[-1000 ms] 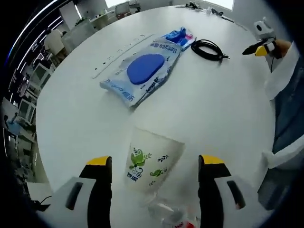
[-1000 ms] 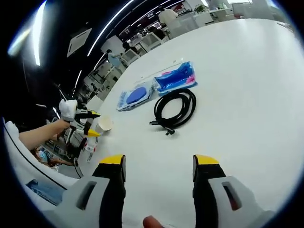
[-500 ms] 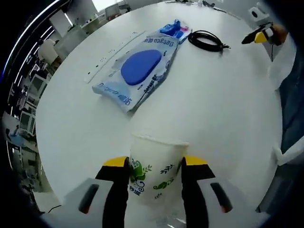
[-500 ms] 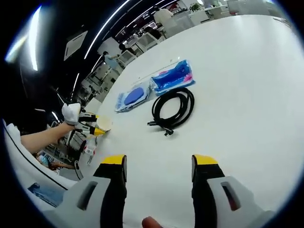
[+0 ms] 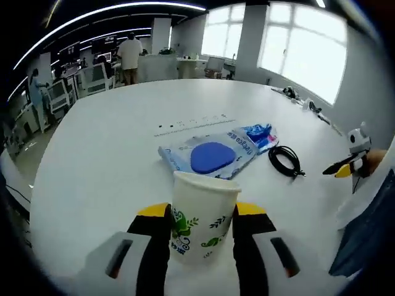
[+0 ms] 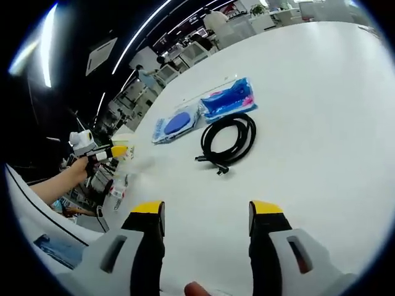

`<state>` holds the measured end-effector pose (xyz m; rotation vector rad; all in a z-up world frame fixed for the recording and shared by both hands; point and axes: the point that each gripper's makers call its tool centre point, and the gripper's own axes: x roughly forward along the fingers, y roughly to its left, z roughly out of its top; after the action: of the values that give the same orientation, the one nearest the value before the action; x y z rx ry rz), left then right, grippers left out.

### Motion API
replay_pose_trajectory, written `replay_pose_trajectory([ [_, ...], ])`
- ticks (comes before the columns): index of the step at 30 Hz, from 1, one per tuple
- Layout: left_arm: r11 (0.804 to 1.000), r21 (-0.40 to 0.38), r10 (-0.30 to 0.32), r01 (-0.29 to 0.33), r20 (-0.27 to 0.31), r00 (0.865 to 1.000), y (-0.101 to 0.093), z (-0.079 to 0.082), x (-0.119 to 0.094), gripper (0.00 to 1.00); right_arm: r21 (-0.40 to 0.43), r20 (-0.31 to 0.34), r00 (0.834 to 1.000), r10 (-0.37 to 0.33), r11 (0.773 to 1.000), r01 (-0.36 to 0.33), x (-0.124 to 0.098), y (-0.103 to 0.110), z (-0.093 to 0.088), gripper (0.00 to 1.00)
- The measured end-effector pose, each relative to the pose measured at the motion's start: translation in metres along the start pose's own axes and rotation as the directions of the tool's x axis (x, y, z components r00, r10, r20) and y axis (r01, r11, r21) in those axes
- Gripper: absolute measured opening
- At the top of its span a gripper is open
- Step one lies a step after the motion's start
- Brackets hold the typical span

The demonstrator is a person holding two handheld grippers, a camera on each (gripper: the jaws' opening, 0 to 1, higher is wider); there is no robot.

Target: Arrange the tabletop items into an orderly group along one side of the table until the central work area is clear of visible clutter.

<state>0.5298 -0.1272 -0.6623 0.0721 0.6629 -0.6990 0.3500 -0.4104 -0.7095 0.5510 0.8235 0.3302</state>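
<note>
A wide white counter (image 5: 111,160) curves away with much bare room at its near and right parts. Far across it lie a clear bag (image 5: 213,157) with a blue disc, a smaller blue packet (image 5: 259,134) touching its right end, and a coiled black cable (image 5: 285,161) just right of them. The left gripper (image 5: 201,222) holds a white paper cup (image 5: 202,216) with green leaf print upright between its fingers, near the counter's near edge. The right gripper (image 6: 206,213) hovers level over bare counter, fingers spread wide.
</note>
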Motion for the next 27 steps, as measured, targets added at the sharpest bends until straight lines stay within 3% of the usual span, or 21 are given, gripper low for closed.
replay_pose_trajectory([
  [2,1.000,-0.031,0.000,0.001,0.048,0.999,-0.004,0.007,-0.003,0.38,-0.003,0.002,1.000,0.002,1.000,-0.002,-0.001,0.001,0.000,0.54],
  [5,0.989,-0.149,0.003,0.021,0.156,0.988,-0.012,0.023,-0.009,0.39,-0.006,0.008,1.000,0.004,1.000,-0.004,-0.002,0.001,0.000,0.54],
  [9,0.968,-0.247,0.027,0.046,0.283,0.959,-0.023,0.043,-0.018,0.39,-0.014,0.018,1.000,0.007,1.000,-0.007,-0.004,0.003,0.001,0.54],
  [12,0.927,-0.365,0.066,0.089,0.393,0.917,-0.031,0.059,-0.029,0.38,-0.013,0.024,1.000,0.005,1.000,-0.005,-0.006,0.003,0.001,0.54],
  [13,0.880,-0.451,0.087,0.147,0.458,0.885,-0.033,0.067,-0.035,0.39,-0.013,0.026,1.000,0.004,1.000,-0.004,-0.006,0.002,0.000,0.54],
  [15,0.854,-0.486,0.104,0.185,0.509,0.855,-0.037,0.074,-0.042,0.38,-0.011,0.029,1.000,0.003,1.000,-0.002,-0.007,0.002,0.000,0.53],
  [16,0.850,-0.493,0.114,0.184,0.515,0.850,-0.037,0.074,-0.043,0.38,-0.011,0.029,1.000,0.002,1.000,-0.002,-0.007,0.002,0.000,0.53],
  [20,0.870,-0.461,0.099,0.174,0.509,0.855,-0.047,0.072,-0.043,0.38,-0.018,0.026,1.000,0.007,1.000,-0.007,-0.007,0.005,-0.002,0.53],
  [24,0.857,-0.474,0.084,0.202,0.515,0.853,-0.052,0.072,-0.045,0.38,-0.026,0.024,1.000,0.013,1.000,-0.012,-0.007,0.007,-0.002,0.53],
  [27,0.872,-0.448,0.067,0.196,0.506,0.860,-0.060,0.072,-0.047,0.38,-0.028,0.031,0.999,0.015,1.000,-0.014,-0.008,0.008,0.000,0.53],
])
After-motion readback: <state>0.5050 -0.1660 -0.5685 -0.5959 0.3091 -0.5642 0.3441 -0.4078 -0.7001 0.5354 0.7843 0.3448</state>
